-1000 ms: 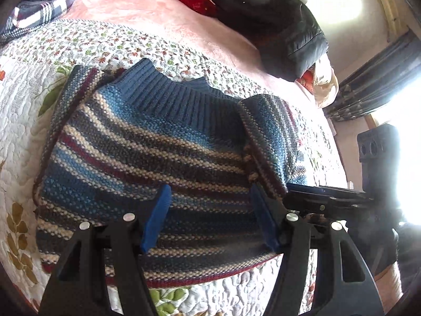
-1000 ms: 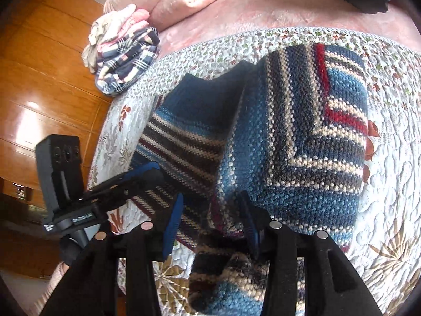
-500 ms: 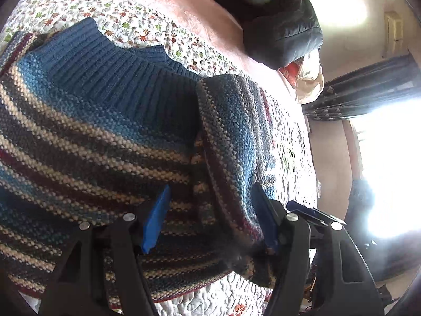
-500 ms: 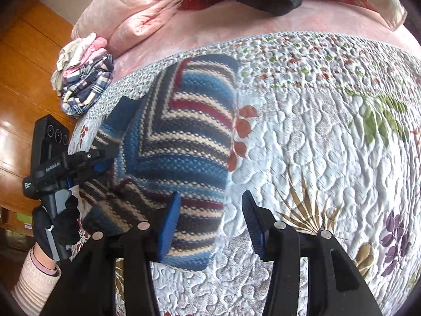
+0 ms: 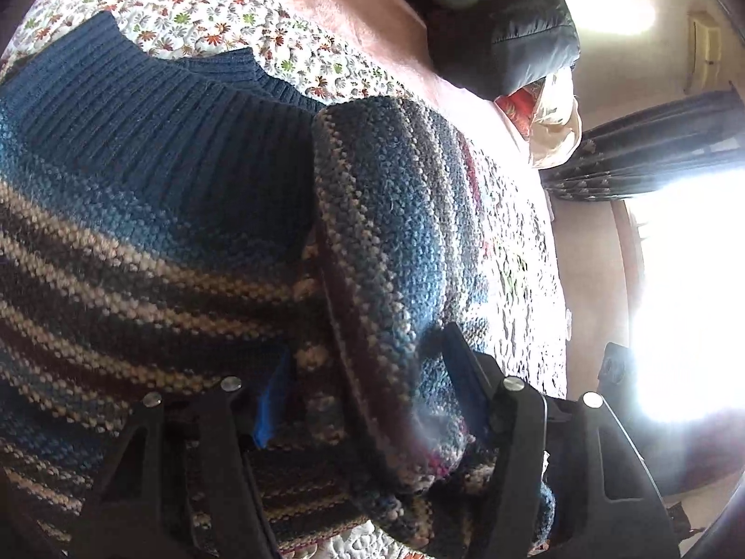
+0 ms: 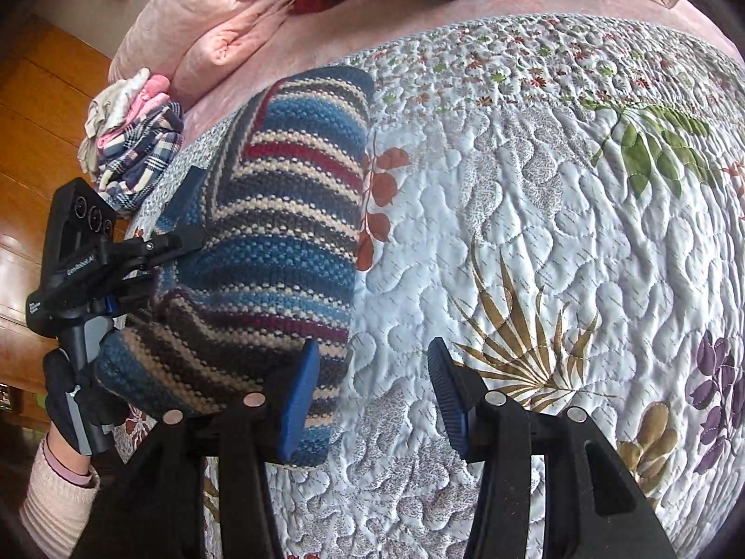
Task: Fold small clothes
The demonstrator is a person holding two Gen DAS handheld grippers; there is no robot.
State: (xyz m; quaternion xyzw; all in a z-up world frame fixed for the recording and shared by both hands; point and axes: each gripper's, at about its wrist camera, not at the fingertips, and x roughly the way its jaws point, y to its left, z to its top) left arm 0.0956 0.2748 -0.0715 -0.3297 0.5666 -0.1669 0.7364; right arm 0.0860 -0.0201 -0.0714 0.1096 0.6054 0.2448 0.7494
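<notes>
Plaid pile [image 6: 139, 158] beyond sweater [image 6: 279, 242]

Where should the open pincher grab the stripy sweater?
Probably the sweater's bottom corner nearest the right gripper. That gripper is open, and the folded edge lies thick on the quilt, so slide one finger under it from the bare quilt side.
</notes>
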